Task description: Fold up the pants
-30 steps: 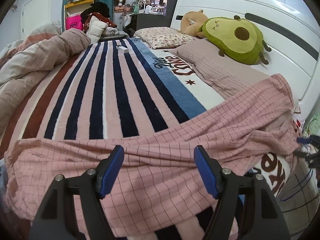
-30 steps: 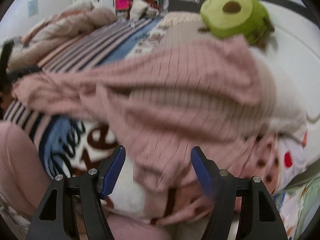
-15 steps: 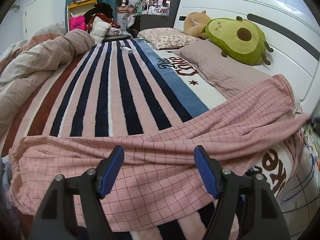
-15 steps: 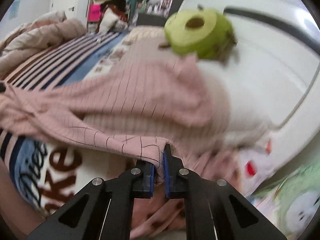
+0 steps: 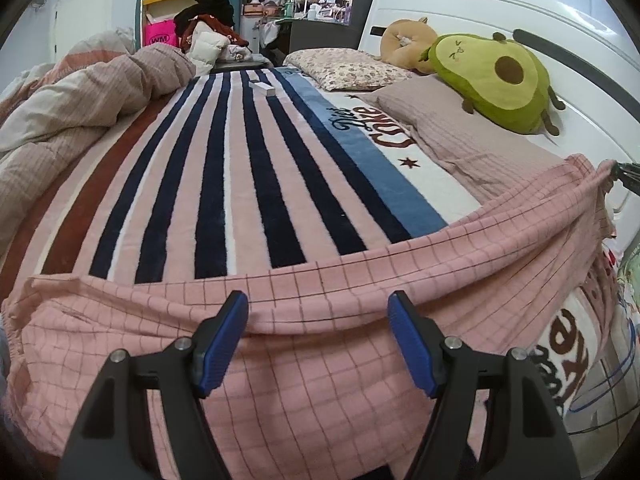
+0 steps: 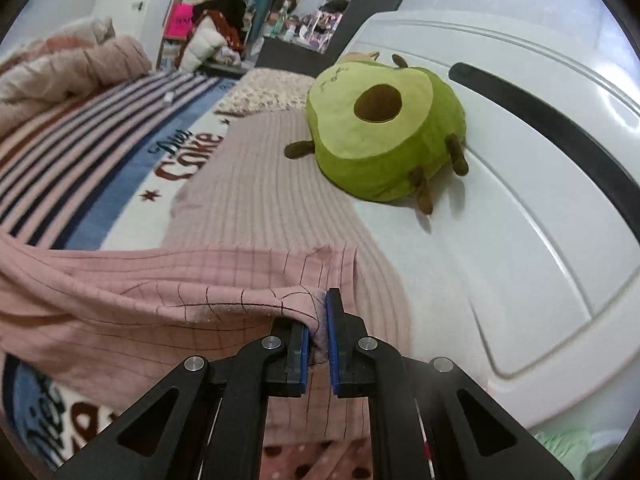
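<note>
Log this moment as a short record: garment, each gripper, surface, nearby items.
garment: pink checked pants, spread across the near edge of the bed
right gripper: shut on the pants' edge, lifting it
left gripper: open over the pants, not gripping
surface: striped blanket
nearby: avocado plush by the headboard

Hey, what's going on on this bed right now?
A person with handheld tongs in each hand is starting to fold pink checked pants spread across the near end of a striped blanket. The right tongs are shut on one end of the fabric, near the pillow with the avocado plush, holding it raised. The left tongs are open over the middle of the pants, gripping nothing.
</note>
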A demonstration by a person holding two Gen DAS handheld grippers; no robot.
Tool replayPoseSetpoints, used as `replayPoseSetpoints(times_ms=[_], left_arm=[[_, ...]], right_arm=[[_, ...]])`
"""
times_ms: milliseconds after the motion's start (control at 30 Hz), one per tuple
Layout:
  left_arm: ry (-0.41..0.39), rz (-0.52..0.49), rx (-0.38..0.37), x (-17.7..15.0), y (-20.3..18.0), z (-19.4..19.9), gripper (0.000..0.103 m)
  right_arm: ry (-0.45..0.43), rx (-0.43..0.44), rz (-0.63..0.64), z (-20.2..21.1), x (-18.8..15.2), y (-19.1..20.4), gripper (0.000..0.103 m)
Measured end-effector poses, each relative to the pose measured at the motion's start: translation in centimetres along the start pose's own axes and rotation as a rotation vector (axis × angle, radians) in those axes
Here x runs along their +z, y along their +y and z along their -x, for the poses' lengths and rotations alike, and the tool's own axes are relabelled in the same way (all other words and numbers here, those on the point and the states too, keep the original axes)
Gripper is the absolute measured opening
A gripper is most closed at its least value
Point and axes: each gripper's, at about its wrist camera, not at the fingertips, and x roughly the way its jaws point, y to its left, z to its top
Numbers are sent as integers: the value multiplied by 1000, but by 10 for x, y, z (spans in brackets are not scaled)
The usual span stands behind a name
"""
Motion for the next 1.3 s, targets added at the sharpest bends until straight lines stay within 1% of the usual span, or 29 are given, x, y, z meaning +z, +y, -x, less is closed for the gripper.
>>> replayPoseSetpoints(times_ms=[100, 233, 300, 333, 367, 400, 433, 467, 500, 567, 633, 700, 733, 767, 800, 833, 867, 933, 1000, 1067, 1100, 1133, 1167, 1200, 1233, 1267, 1300], left_arm=[[14, 13, 0, 2, 7, -15, 68], [33, 25, 9, 6, 15, -36, 68], [40, 27, 11, 7, 18, -44, 68], [45, 28, 14, 8, 19, -49, 68], [51, 30, 17, 9, 20, -55, 68], [56, 31, 19, 9, 21, -59, 68], [60, 32, 20, 9, 22, -63, 68], [64, 33, 21, 9, 22, -67, 68], [67, 33, 21, 10, 22, -70, 68], [66, 34, 23, 10, 23, -72, 69], [53, 36, 30, 13, 25, -67, 69], [33, 40, 42, 16, 29, -59, 68], [25, 44, 45, 17, 30, -55, 68], [18, 49, 47, 17, 32, -50, 68], [14, 53, 48, 17, 34, -45, 68], [11, 55, 46, 17, 35, -41, 68], [10, 55, 41, 17, 34, -38, 69], [16, 54, 24, 14, 33, -35, 68], [33, 52, 9, 10, 31, -35, 69], [48, 43, 4, 6, 27, -37, 68], [59, 43, -8, 3, 26, -38, 68], [68, 45, -23, 2, 24, -40, 68], [79, 48, -42, 0, 22, -42, 68], [90, 44, -56, -2, 20, -43, 68], [98, 35, -61, -4, 18, -43, 68], [105, 19, -59, -5, 16, -43, 68], [111, 10, -59, -6, 14, -44, 67]], right_arm=[[39, -22, 14, -23, 11, 1, 2], [60, -38, 23, -55, 24, 2, 3], [67, -31, 15, -67, 30, 3, 3], [71, -19, 5, -73, 32, 2, 10], [82, -19, -6, -78, 35, 0, 24], [90, -46, -15, -84, 37, -3, 31], [90, -94, -17, -89, 38, -8, 41], [90, -152, -25, -95, 38, -15, 43], [93, -176, -41, -99, 38, -22, 43], [126, -124, -105, -109, 34, -38, 43], [124, -121, -136, -106, 31, -43, 43], [94, -156, -106, -94, 31, -39, 49], [79, -153, -106, -85, 31, -38, 57], [67, -128, -121, -75, 32, -40, 61], [61, -104, -130, -67, 32, -40, 61], [64, -82, -130, -59, 33, -40, 65], [80, -66, -115, -53, 33, -39, 72], [113, -44, -53, -41, 31, -29, 76], [119, 7, 12, -29, 27, -14, 76], [91, 108, 6, -14, 21, 1, 75], [72, 180, -14, -9, 18, 8, 73], [60, 243, -27, -6, 15, 17, 65], [58, 285, -25, -6, 11, 27, 48], [58, 319, -10, -9, 7, 40, 39], [60, 352, 4, -13, 3, 52, 27], [66, 384, 10, -18, 0, 63, 21], [75, 421, 5, -27, -4, 74, 20]])
